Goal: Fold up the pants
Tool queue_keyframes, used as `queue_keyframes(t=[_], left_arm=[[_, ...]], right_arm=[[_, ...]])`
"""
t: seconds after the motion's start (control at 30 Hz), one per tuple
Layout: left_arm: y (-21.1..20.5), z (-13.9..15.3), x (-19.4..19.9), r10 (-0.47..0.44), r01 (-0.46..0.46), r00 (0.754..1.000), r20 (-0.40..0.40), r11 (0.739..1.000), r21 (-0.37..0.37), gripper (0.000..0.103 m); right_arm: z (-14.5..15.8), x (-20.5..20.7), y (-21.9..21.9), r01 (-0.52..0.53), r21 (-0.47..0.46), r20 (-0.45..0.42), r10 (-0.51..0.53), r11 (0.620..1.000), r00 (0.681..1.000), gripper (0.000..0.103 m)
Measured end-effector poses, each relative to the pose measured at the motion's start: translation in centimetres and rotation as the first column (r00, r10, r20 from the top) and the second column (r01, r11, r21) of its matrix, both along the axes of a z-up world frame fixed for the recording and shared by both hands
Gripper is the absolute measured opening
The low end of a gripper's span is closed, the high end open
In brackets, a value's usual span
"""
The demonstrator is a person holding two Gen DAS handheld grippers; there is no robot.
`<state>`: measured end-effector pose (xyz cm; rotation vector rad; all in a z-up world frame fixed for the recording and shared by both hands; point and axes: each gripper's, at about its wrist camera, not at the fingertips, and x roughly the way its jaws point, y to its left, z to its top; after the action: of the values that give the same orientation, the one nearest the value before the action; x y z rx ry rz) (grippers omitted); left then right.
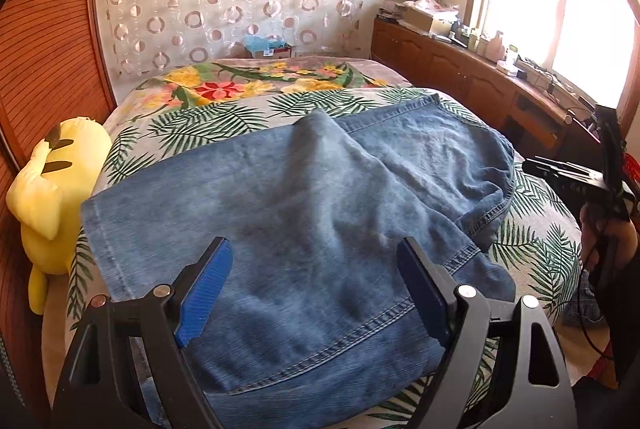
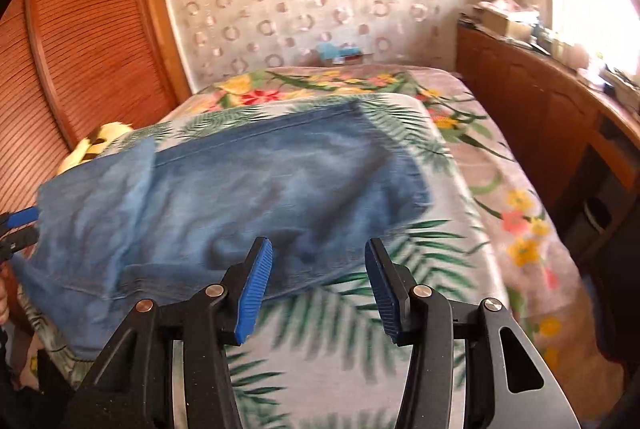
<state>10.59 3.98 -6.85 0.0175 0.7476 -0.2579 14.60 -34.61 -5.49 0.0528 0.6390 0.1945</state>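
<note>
The jeans [image 1: 288, 221] lie folded on the bed [image 1: 168, 125], near edge cut off below; the right view is blurred. Left gripper [image 1: 316, 289] gapes empty above them; right gripper [image 2: 318, 289] hangs parted, empty.

the bed [image 1: 132, 117] is covered with a pale sheet printed with green palm fronds [image 1: 192, 125]; a floral blanket [image 1: 240, 81] lies across its far end. blue denim pants [image 1: 304, 213], folded and rumpled, lie on the sheet across the near part. a yellow plush toy [image 1: 48, 189] rests at the bed's left edge, beside the pants.
</note>
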Motion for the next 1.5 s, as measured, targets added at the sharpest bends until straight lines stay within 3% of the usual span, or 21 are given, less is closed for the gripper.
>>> queue_keyframes(t=[0.13, 0.3, 0.5, 0.83, 0.9, 1.03, 1.07, 1.23, 1.5], left_arm=[[-0.6, 0.1, 0.0, -0.016, 0.016, 1.0, 0.006, 1.0, 0.003, 0.085], [-1.0, -0.1, 0.0, -0.025, 0.025, 1.0, -0.001, 1.0, 0.004, 0.085], [-1.0, -0.4, 0.1, -0.023, 0.023, 1.0, -0.008, 1.0, 0.006, 0.085], [-0.1, -0.5, 0.0, -0.008, 0.008, 1.0, -0.007, 1.0, -0.005, 0.085], [0.2, -0.5, -0.1, -0.002, 0.002, 1.0, -0.006, 1.0, -0.005, 0.085], [0.6, -0.2, -0.3, 0.006, -0.006, 1.0, 0.0, 1.0, -0.006, 0.085], [0.8, -0.1, -0.4, 0.009, -0.009, 1.0, 0.002, 1.0, -0.006, 0.085], [1.4, 0.7, -1.0, 0.018, -0.018, 1.0, 0.021, 1.0, -0.01, 0.085], [1.7, 2.4, -2.5, 0.007, -0.005, 0.998, 0.06, 0.999, -0.033, 0.085]], right_arm=[[-0.2, 0.6, -1.2, 0.059, -0.026, -0.02, -0.059, 0.998, 0.998, 0.05], [0.0, 1.9, -2.1, 0.083, 0.006, -0.063, -0.082, 0.997, 0.995, 0.05], [0.3, 4.7, -2.3, 0.093, 0.056, -0.121, -0.086, 0.994, 0.989, 0.05], [0.2, 6.9, -1.9, 0.104, 0.053, -0.181, -0.093, 0.993, 0.979, 0.05], [0.4, 6.9, -1.8, 0.108, 0.042, -0.165, -0.099, 0.993, 0.981, 0.044], [0.7, 6.8, -1.7, 0.1, 0.033, -0.141, -0.094, 0.994, 0.985, 0.011], [0.8, 6.7, -1.6, 0.087, 0.039, -0.137, -0.081, 0.995, 0.987, 0.008], [3.2, 5.5, 0.1, 0.015, 0.029, -0.075, -0.013, 0.999, 0.997, 0.007], [9.8, 1.9, 5.8, -0.122, -0.023, 0.064, 0.123, 0.992, 0.99, 0.006]])
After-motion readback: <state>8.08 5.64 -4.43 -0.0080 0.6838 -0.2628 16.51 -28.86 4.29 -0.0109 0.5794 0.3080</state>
